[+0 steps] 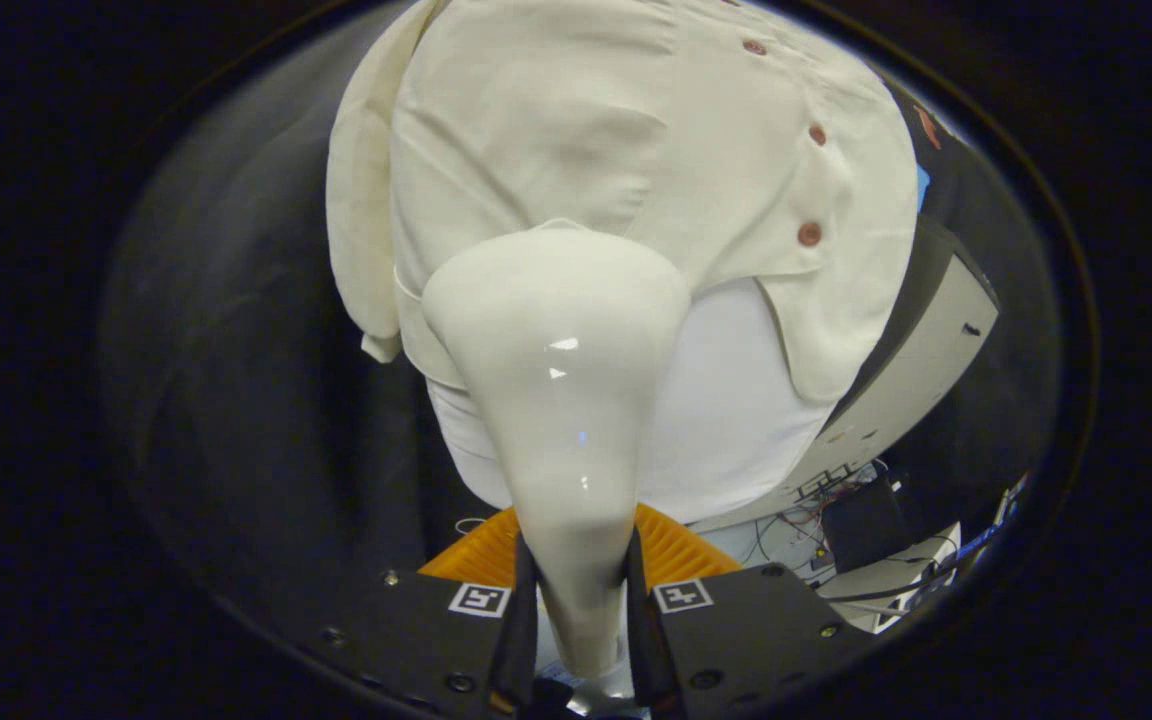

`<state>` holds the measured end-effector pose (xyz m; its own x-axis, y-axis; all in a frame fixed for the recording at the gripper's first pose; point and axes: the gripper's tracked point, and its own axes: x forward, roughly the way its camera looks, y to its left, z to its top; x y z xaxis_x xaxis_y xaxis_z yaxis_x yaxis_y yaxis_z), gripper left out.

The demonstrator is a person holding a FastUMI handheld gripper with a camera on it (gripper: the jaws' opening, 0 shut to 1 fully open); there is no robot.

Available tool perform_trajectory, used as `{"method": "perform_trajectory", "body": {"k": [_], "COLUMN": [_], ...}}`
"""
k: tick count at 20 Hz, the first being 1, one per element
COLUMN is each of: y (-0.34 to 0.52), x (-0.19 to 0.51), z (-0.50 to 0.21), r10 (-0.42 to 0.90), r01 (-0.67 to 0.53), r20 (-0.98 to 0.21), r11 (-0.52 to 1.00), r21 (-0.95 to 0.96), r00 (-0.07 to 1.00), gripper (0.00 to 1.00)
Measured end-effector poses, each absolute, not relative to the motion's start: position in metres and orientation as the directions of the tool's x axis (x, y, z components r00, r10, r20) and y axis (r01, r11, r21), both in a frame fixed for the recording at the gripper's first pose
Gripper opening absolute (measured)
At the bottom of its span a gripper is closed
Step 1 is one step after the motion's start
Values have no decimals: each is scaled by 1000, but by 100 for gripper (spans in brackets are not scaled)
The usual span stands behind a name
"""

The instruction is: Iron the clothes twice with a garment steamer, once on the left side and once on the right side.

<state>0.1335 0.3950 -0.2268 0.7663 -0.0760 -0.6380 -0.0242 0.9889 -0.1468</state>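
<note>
Both fingers of the gripper (581, 610) are pressed on the garment steamer (561, 400) handle. Its head is held against the cream shirt (636, 130), left of the buttons (809, 233)

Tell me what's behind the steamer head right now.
The cream shirt hangs just beyond the steamer, which the gripper clamps by its neck. The head covers the shirt's lower panel, so fabric contact can't be seen.

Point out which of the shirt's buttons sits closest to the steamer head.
The lowest button, just above the shirt's hem, right of the steamer head; the others run higher. The fingers grip the steamer.
</note>
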Motion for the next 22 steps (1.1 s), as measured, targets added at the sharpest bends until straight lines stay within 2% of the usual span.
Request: {"method": "perform_trajectory", "body": {"k": [9, 22], "y": [367, 281], "x": [125, 156], "z": [-67, 80], "r10": [-67, -116], "r01": [24, 110], "r20": [-465, -266], "r11": [995, 993], "r21": [-98, -40], "r00": [883, 957], "gripper": [37, 36]}}
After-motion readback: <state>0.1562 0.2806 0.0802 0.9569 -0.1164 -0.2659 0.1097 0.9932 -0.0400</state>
